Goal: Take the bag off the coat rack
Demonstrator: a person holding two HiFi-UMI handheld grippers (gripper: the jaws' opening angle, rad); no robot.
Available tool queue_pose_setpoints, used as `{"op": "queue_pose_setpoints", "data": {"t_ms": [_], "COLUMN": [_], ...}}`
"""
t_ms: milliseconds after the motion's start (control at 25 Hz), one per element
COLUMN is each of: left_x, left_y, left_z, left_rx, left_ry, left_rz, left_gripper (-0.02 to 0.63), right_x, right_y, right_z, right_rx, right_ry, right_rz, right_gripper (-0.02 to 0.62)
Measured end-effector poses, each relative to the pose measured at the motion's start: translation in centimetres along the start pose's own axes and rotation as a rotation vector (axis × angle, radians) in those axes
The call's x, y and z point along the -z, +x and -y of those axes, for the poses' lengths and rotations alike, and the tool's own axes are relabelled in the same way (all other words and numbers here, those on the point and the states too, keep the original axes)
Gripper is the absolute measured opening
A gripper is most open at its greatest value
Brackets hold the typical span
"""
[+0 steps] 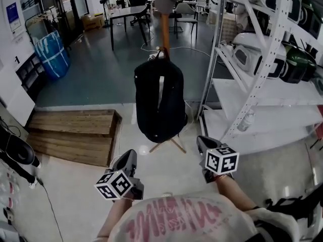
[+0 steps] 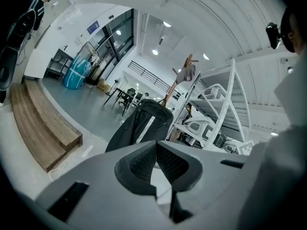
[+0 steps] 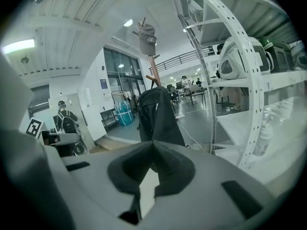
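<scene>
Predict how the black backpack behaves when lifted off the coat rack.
Probably floppy: the black backpack hangs by its top handle alone, so it should sag and swing. It looks slim side-on, so likely light; contents are hidden. The coat rack is a thin pole on splayed legs, so a sideways pull may tip it.

We see a glossy grey floor [image 1: 91,79] across the middle, a low wooden platform [image 1: 70,132] at lower left, a blue wrapped bundle [image 1: 52,54] at upper left, a dark table [image 1: 126,11] beyond, and white metal shelving [image 1: 262,92] on the right.
</scene>
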State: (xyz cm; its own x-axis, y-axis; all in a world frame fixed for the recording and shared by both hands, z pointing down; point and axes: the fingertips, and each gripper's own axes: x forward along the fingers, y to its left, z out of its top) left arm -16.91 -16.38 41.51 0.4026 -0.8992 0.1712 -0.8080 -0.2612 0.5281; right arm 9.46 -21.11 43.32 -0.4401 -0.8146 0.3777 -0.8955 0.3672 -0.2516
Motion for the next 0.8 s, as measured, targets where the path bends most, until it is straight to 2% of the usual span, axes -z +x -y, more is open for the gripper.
{"op": "queue_pose_setpoints", "data": {"t_ms": [160, 320, 600, 800], "left_x": [-3.5, -5.6, -7.0, -6.1], "left_y": [3.4, 5.7, 8.0, 8.8], "left_z": [-1.5, -3.8, -6.6, -6.8], "left_rx": [0.045, 0.060, 0.080, 0.097], "left_ry": [0.033, 0.039, 0.029, 0.007], "left_rz": [0.018, 0.025, 0.009, -0.027], "left_gripper": [0.005, 0.005, 0.005, 0.005], "right_x": [-3.2, -4.4, -4.7, -3.5], "right_y": [3.4, 6.4, 9.7, 10.1], "right_z": [0.0, 0.1, -0.6, -0.5], "right_rx": [0.021, 0.040, 0.060, 0.079], "right_ry": [-0.008, -0.011, -0.003, 0.006], "right_rz": [0.051, 0.064, 0.063, 0.023], "right_gripper": [0.006, 0.006, 0.006, 0.006]}}
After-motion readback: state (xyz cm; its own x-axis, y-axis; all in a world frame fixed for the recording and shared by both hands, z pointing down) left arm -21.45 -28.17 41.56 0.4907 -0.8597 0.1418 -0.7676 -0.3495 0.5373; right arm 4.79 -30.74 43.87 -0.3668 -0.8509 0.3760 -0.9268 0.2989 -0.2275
